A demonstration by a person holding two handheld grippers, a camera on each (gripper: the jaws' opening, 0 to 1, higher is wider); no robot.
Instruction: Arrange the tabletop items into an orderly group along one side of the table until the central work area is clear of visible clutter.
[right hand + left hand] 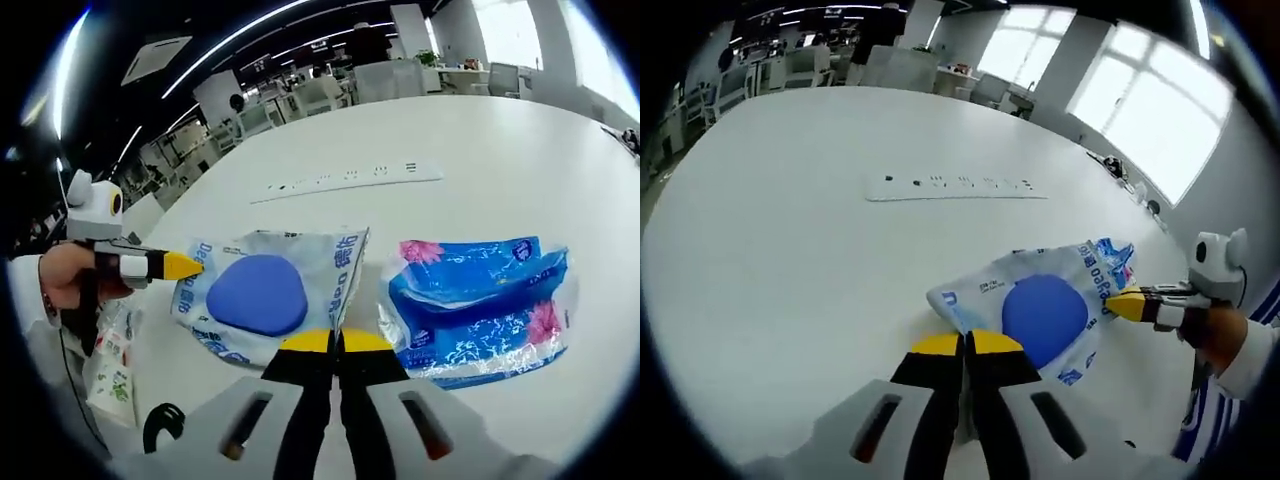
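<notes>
Lying flat on the white bench (500, 150), a white tissue pack with a blue oval (262, 292) sits between both tools. Left hand-held gripper (967, 343): yellow-tipped jaws pressed together at the pack's near edge in the left gripper view; whether they pinch the wrapper, cannot tell. Same pack in that view (1040, 305), with the right hand-held gripper (1127, 304) entering from the right, its yellow tip touching the pack's far end.

Right hand-held gripper, own view (335, 342): jaws clenched, tips at the pack's edge; grip on the wrapper not resolvable. Left tool seen there from the left (180, 265), tip against the pack's opposite end, held by a person's hand (62, 275).

Second pack, blue and clear with pink flowers (480, 300), lies just beside the first. Recessed socket strip (955, 187) sits well apart, mid-bench
</notes>
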